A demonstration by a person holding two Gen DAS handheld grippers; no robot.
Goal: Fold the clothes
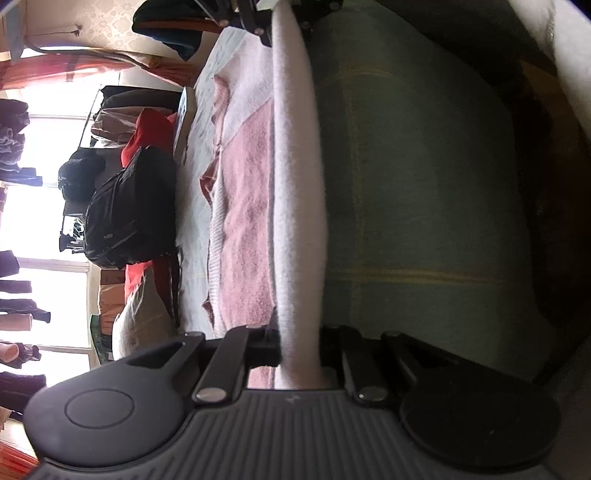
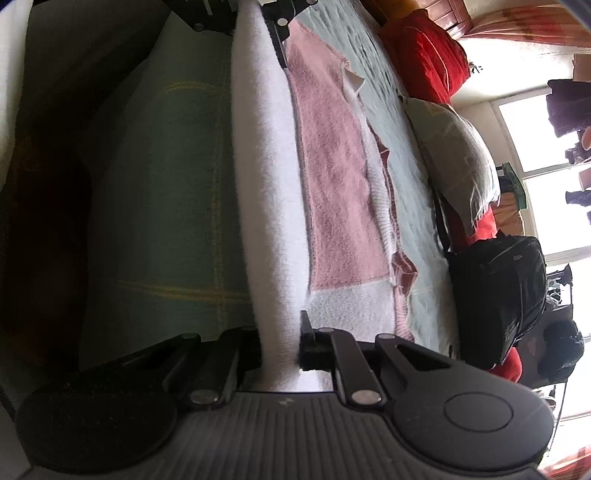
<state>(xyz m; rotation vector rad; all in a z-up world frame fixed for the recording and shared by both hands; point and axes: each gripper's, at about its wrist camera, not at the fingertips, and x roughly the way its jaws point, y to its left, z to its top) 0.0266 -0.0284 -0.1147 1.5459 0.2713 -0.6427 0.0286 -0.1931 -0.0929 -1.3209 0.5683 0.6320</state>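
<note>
A pink and white knitted sweater (image 1: 247, 221) lies on the pale quilted bed (image 1: 192, 221). Its white edge (image 1: 295, 184) is stretched taut in a straight band between both grippers. My left gripper (image 1: 299, 350) is shut on one end of that band, and my right gripper (image 1: 273, 22) grips the far end. In the right wrist view the right gripper (image 2: 280, 350) is shut on the white edge (image 2: 266, 184), with the left gripper (image 2: 255, 14) at the far end. The pink sweater body (image 2: 340, 166) lies flat beside the band.
A green cloth with yellow stripes (image 1: 406, 184) hangs on the other side of the band. A black backpack (image 1: 129, 206), a pale pillow (image 2: 454, 158) and red bedding (image 2: 424, 55) sit along the bed's far side. Bright windows with hanging clothes (image 1: 18, 147) lie beyond.
</note>
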